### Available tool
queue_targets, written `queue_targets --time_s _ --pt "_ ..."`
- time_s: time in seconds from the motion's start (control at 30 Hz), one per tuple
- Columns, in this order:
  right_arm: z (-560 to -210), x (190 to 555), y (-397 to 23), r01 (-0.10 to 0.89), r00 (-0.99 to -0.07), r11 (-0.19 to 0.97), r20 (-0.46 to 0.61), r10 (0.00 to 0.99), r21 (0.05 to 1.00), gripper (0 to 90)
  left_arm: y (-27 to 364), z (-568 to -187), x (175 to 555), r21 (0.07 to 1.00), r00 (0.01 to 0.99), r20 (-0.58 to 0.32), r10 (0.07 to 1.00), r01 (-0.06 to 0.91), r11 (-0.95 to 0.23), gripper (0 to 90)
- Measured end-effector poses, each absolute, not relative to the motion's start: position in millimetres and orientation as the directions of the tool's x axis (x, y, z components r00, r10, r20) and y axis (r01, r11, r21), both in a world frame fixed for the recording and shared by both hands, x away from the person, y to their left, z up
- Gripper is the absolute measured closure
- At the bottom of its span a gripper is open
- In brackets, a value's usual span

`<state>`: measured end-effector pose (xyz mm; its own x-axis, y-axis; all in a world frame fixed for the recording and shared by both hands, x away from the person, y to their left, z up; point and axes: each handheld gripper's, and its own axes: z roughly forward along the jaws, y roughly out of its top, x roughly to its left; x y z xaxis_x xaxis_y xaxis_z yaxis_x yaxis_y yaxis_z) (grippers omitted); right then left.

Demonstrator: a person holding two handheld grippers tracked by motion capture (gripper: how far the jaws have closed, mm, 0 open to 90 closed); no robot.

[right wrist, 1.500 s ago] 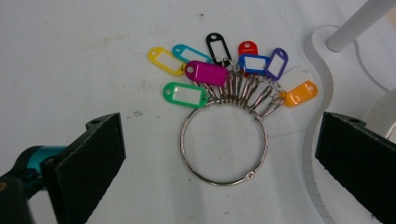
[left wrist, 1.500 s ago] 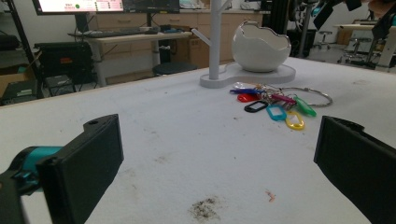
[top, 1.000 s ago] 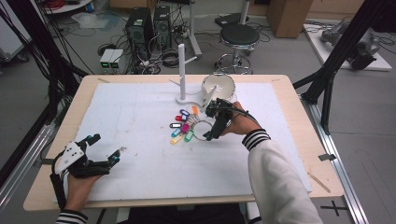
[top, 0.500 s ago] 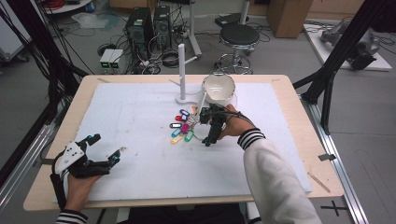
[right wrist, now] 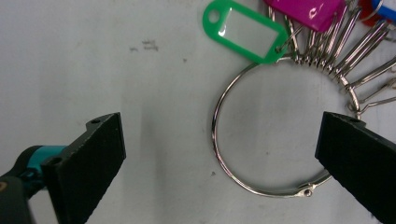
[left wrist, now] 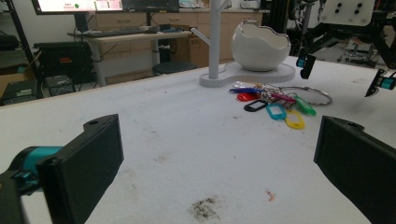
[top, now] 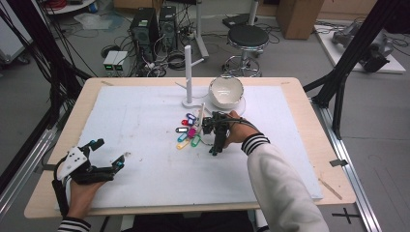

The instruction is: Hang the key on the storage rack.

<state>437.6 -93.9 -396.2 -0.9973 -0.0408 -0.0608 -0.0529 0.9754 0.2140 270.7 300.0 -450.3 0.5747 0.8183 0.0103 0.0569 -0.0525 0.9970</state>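
A metal key ring (right wrist: 215,135) with several coloured tags (top: 187,133) lies flat on the white mat, in front of the white bowl (top: 226,92). A green tag (right wrist: 245,30) and a magenta tag (right wrist: 308,9) hang from the ring's far side. My right gripper (top: 213,151) points down over the ring, open; in its own view (right wrist: 224,140) the jaws stand wide on either side of the ring and touch nothing. My left gripper (top: 109,153) rests open near the front left of the mat, holding nothing. The tags (left wrist: 275,105) lie well ahead of it.
A white post (top: 188,72) on a flat white base (left wrist: 252,74) stands behind the tags, and the bowl sits on that base. The white mat (top: 145,121) covers most of the wooden table (top: 319,145). A dark smudge (left wrist: 205,210) marks the mat near the left gripper.
The right gripper has come a little left and toward the person, from beside the bowl to above the key ring. The left gripper has stayed put.
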Motion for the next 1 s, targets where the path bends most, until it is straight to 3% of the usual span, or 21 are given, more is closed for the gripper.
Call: queue_targets --time_s 0.2,0.27,0.33,0.53,1.0 --pt "-402 441 -95 -0.057 -0.997 0.983 -0.06 -0.047 0.176 9.2 300 -450 271 0.997 0.574 0.012 0.819 0.056 -0.054 1.8" --pt "-401 442 -96 -0.05 -0.998 0.984 -0.052 -0.042 0.174 19.7 300 -450 271 0.997 0.575 0.011 0.818 0.056 -0.053 1.8" --pt "-401 443 -96 -0.062 -0.997 0.983 -0.056 -0.053 0.174 20.6 300 -450 271 0.997 0.574 0.011 0.819 0.057 -0.053 1.8" --pt "-401 445 -93 -0.07 -0.996 0.989 -0.066 -0.062 0.127 38.4 300 -450 271 0.997 0.574 0.012 0.819 0.056 -0.054 1.8" --pt "-400 445 -84 -0.106 -0.994 0.991 -0.05 -0.102 0.086 58.4 300 -450 271 0.997 0.575 0.01 0.818 0.057 -0.052 1.8"
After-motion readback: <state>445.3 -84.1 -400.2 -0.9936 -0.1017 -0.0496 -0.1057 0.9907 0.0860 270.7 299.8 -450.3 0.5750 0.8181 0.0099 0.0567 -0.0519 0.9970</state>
